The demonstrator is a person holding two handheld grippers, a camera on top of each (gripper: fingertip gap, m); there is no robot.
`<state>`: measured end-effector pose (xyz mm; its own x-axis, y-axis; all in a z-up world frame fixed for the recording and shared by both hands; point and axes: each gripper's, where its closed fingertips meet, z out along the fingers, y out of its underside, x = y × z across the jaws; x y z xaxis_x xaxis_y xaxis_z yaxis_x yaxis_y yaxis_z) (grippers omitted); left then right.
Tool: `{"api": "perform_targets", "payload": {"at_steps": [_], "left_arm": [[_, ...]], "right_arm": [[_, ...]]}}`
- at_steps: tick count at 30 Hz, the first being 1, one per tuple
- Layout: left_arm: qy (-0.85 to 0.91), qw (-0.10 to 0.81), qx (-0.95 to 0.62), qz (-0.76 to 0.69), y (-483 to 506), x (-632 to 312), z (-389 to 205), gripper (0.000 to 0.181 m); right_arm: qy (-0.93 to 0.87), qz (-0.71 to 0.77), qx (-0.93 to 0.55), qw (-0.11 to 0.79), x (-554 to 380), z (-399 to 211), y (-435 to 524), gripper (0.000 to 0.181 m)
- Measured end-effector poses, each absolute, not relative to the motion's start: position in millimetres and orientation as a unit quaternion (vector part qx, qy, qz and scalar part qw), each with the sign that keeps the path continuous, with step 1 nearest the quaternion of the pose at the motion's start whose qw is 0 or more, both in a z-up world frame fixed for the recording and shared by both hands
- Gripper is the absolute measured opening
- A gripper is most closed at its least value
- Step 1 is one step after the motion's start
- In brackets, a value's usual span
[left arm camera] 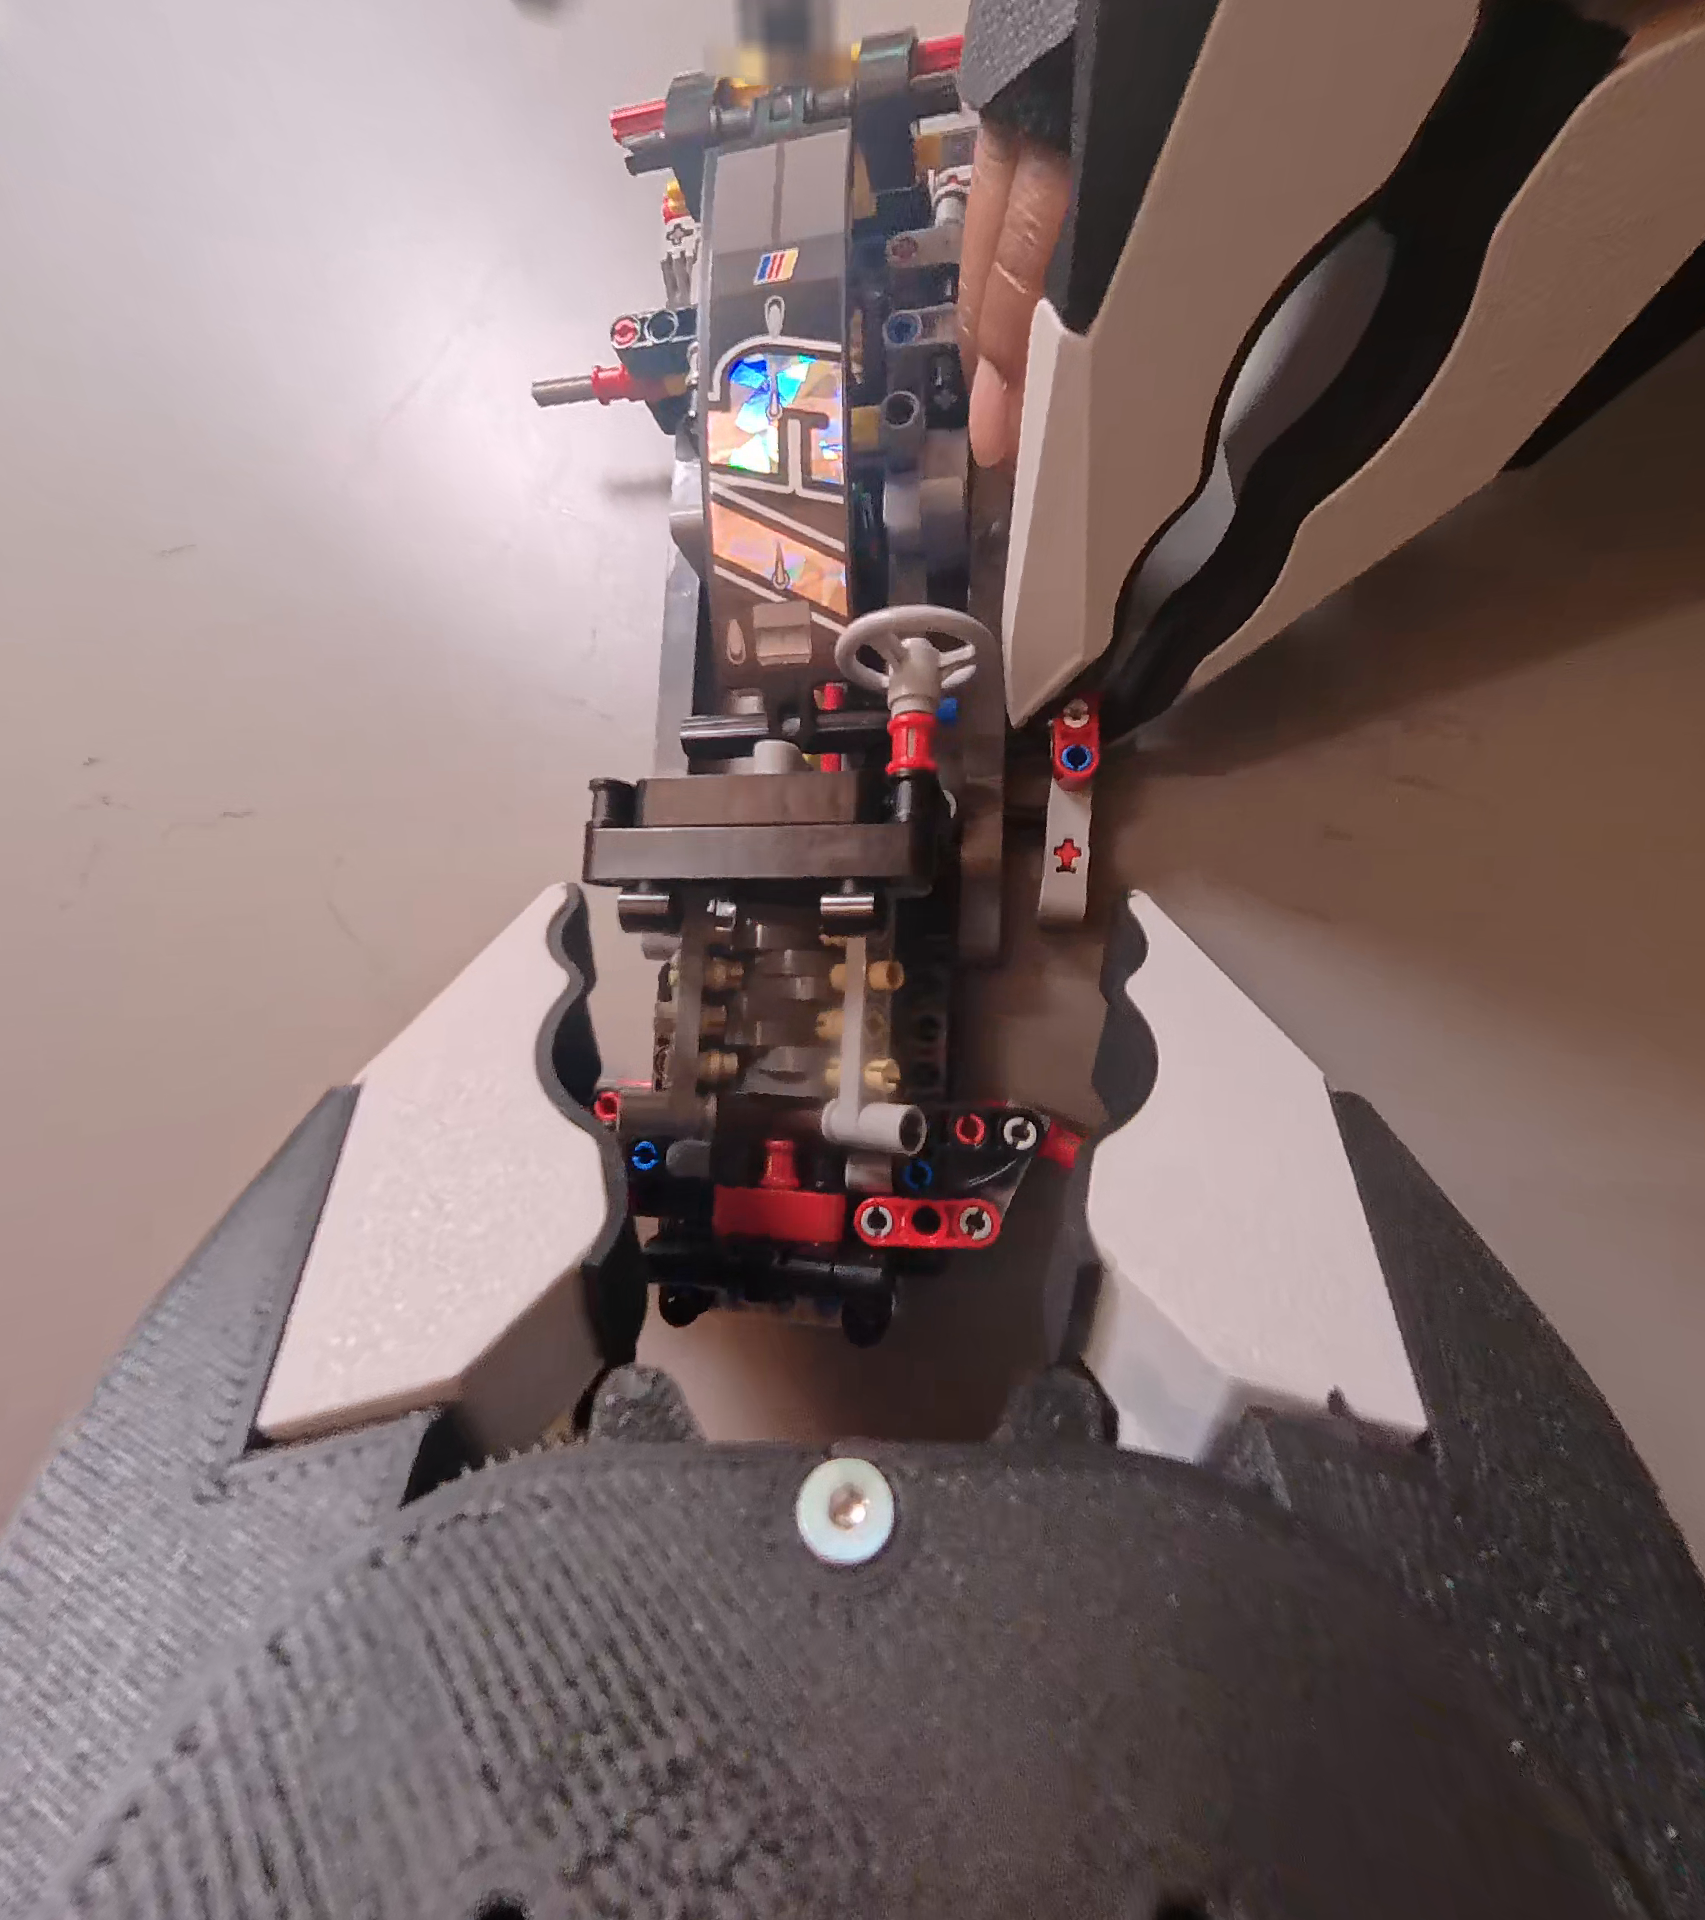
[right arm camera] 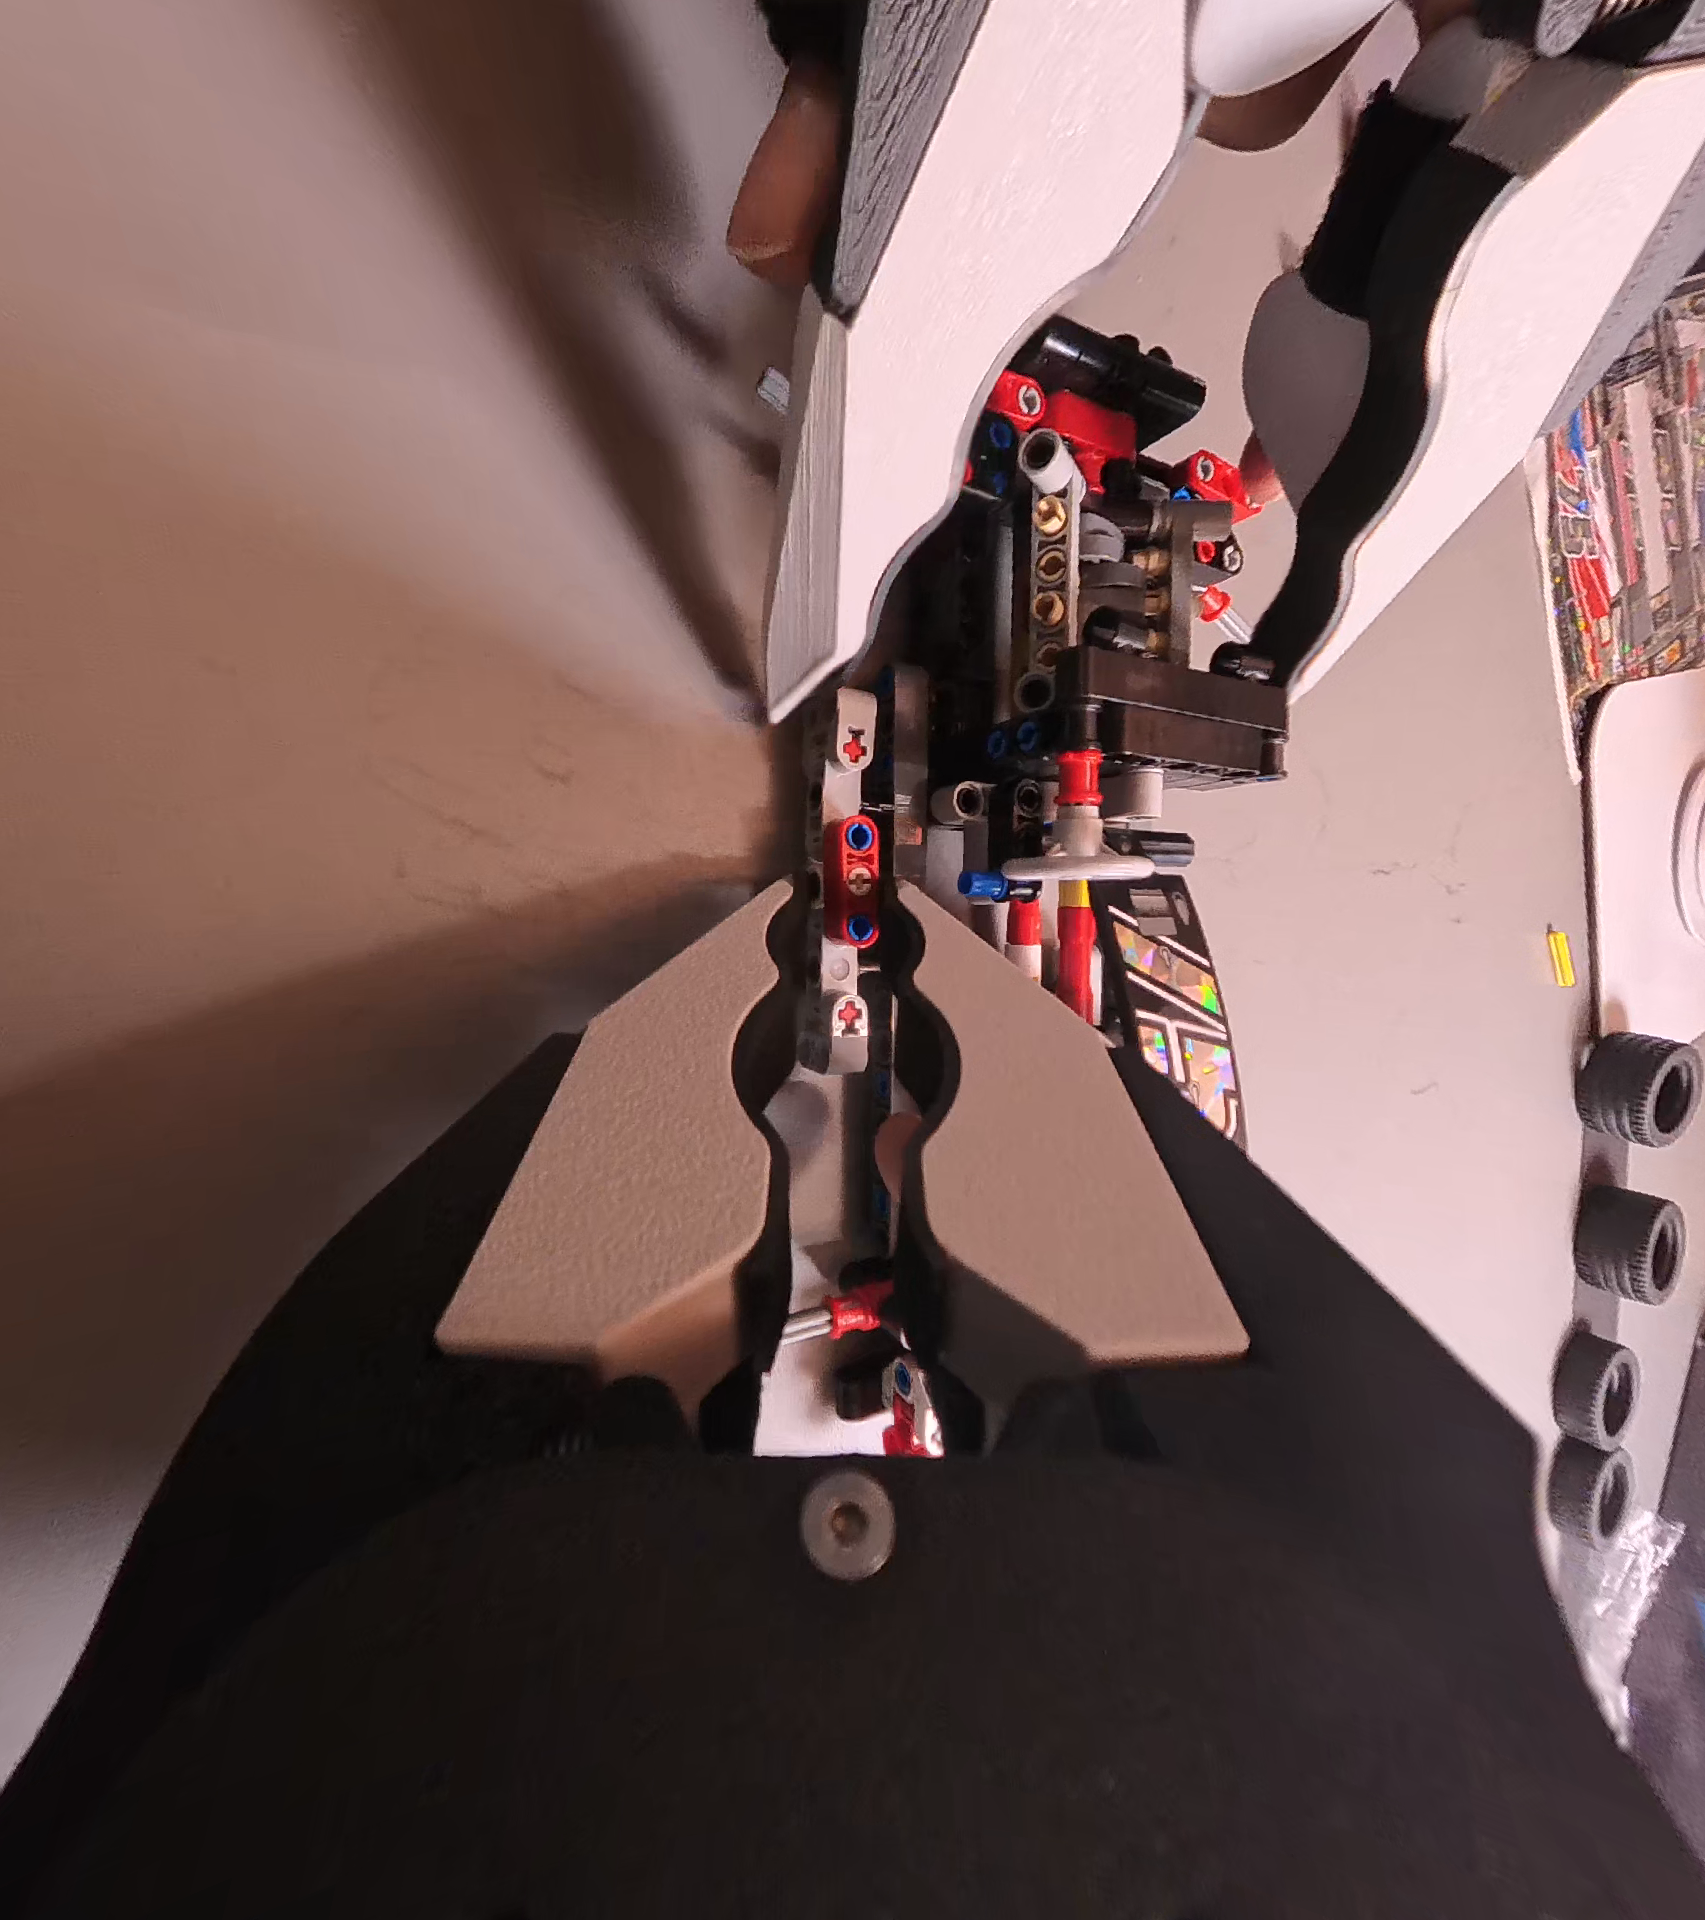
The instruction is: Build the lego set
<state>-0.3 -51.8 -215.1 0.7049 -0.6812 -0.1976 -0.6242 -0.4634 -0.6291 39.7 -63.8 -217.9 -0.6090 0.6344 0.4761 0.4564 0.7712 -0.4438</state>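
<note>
Left tool (left arm camera: 848, 904): nearest the lens. Jaws spread wide about the rear end of the chassis (left arm camera: 775, 831). One finger lies against it and the other shows a gap, so I cannot tell if it bears on anything.
Right tool (right arm camera: 853, 899): fingers drawn in narrow, clamped on the side beam (right arm camera: 850, 1023) that runs along the chassis flank.
Chassis: long, half-built, on the tabletop (left arm camera: 256, 623), lying between my two tools.
Steering wheel (left arm camera: 915, 649): grey, mid-chassis, just ahead of the black block.
Foil panel (left arm camera: 775, 416): on the forward half of the chassis.
Tyres (right arm camera: 1637, 1091): four in a row, well apart from the chassis.
Sticker sheet (right arm camera: 1648, 499): beyond the tyres, far side from the chassis.
Risk, skewed push: if I press the side beam in at a tilt, I judge its pins will bind and not seat.
Risk, slide: if the left tool is not truly holding, a sideways press would likely shove the chassis across the tabletop.
Risk, collateral: the steering wheel stands proud near the right tool, and a slip could knock it off.
Risk, pinch: clamping hard on the thin side beam may twist it out of line with the chassis holes.
</note>
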Motion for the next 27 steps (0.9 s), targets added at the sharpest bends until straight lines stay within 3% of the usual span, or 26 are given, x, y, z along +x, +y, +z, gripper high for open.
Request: {"api": "perform_targets", "payload": {"at_steps": [14, 27], "left_arm": [[0.360, 0.349, -0.865, -0.032, -49.4, 1.4, -219.2, 0.088], [0.359, 0.357, -0.862, -0.030, -49.8, 0.7, -218.7, 0.086]], "right_arm": [[-0.862, 0.188, -0.384, 0.271, 38.3, -219.5, -63.0, 0.010], [-0.850, 0.185, -0.383, 0.309, 35.8, -216.8, -55.4, 0.021]]}}
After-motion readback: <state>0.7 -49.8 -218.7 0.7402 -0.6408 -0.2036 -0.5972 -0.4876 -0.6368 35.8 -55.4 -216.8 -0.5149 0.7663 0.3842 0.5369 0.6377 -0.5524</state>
